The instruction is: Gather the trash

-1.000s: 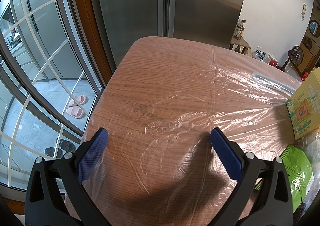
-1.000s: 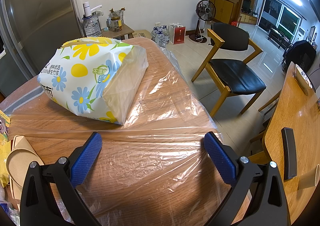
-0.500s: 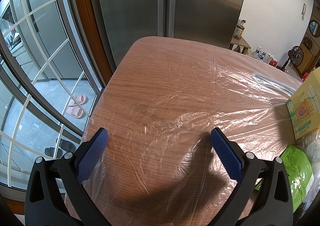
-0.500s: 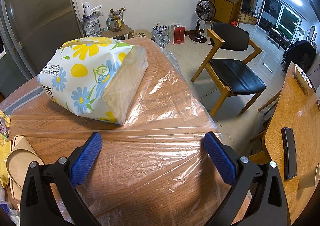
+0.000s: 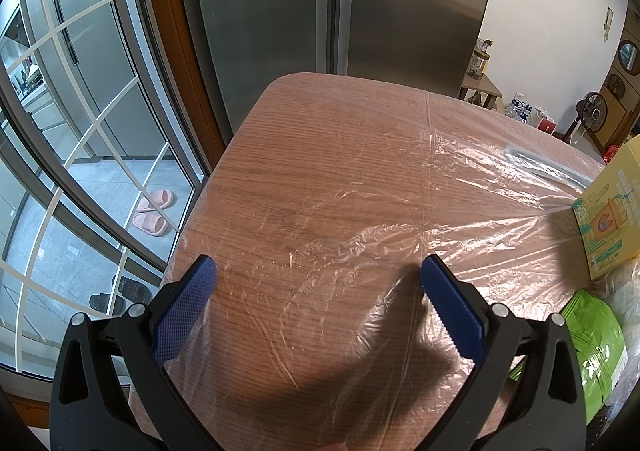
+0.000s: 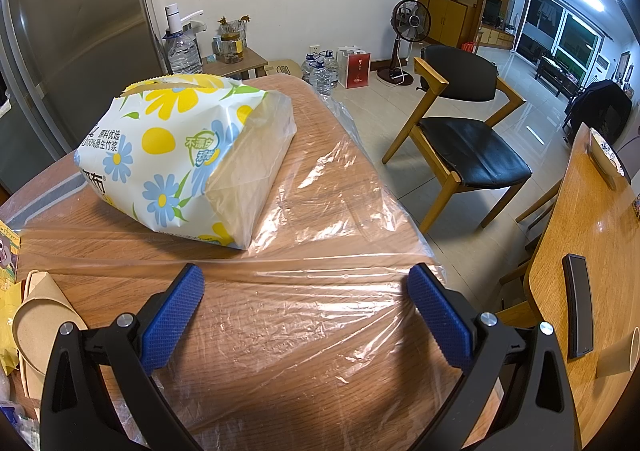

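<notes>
1. The left tool hangs over the tabletop with its blue pads spread wide and nothing between them — below it lies only wood grain under a clear plastic sheet.
2. The right tool is equally spread and empty, poised over the same crinkled sheet near the tabletop's edge.
3. The trash sits off to the sides of both tools, not under them. To the right of the left tool, at the frame edge, lie a green packet and a yellow carton, with some white crumpled plastic between them.
4. Ahead and to the left of the right tool rests a large flower-printed tissue pack, its torn clear end facing the tool. At the right tool's far left lie a flattened paper cup and bits of yellow wrapper.
5. I judge the step in hand to be choosing and approaching the 1st item; no grasp has begun.
6. To do it well, swing a tool toward the cluster between the 2 views instead of descending here, where the pads would only snag the sheet.
7. For the paper cup, come in low with the pads straddling its flattened rim — a thin edge is likely easier to pinch than a flat face.
8. The green packet looks soft and slippery; a bite on a crimped edge should hold best.
9. Lift straight up so the plastic sheet does not drag along.
</notes>
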The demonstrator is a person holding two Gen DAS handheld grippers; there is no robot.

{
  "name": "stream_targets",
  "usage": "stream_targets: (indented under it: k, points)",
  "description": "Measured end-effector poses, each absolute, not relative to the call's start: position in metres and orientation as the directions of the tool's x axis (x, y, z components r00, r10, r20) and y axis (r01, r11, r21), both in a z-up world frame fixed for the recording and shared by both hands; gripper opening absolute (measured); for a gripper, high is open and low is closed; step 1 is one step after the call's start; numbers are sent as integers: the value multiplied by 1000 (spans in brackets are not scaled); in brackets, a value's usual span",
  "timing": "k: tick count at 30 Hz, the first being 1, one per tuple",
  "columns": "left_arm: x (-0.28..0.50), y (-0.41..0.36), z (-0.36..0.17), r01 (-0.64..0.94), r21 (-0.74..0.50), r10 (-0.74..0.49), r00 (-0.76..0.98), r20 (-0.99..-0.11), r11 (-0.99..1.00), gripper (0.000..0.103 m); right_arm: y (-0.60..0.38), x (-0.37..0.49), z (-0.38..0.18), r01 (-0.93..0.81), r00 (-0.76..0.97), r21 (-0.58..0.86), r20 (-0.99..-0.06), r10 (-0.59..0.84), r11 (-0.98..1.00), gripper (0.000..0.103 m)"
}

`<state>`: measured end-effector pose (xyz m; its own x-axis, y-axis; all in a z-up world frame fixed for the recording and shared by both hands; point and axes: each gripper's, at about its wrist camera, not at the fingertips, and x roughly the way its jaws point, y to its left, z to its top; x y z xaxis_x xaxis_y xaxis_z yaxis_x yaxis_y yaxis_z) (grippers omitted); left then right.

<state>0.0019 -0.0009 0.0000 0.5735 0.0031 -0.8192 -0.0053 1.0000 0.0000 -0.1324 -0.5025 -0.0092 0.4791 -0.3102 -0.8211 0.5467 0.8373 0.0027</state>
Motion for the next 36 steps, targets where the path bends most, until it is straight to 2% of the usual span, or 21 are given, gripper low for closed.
stream_targets:
  k: [11,15,19,23,28,32,36]
  points:
    - [2,2,-1,-9,-1,4,574,-819,1000,102,-507,-131,-12,544,481,4,-821,-308,839,99]
    - [1,0,2,11,-4,-9,568,-823,1000,101,-503,-135,-4,498,502,22,-822,-268,867,98]
    - [-17,1,28,61,-82,-102,605,-789,995,98,-481,-151,27,439,571,47,-785,-238,897,97]
    - [-52,-24,57,205,-106,-213,623,-752,973,98,-443,-177,50,340,619,40,-762,-191,940,97]
    - [-80,-65,63,313,-108,-280,583,-762,944,98,-400,-198,52,229,614,59,-783,-97,972,97]
    - [-89,-84,63,343,-207,-369,521,-770,916,98,-383,-209,48,190,602,86,-797,-47,978,97]
    - [-89,-103,54,342,-221,-374,488,-789,913,98,-374,-208,35,183,574,73,-818,-47,980,97]
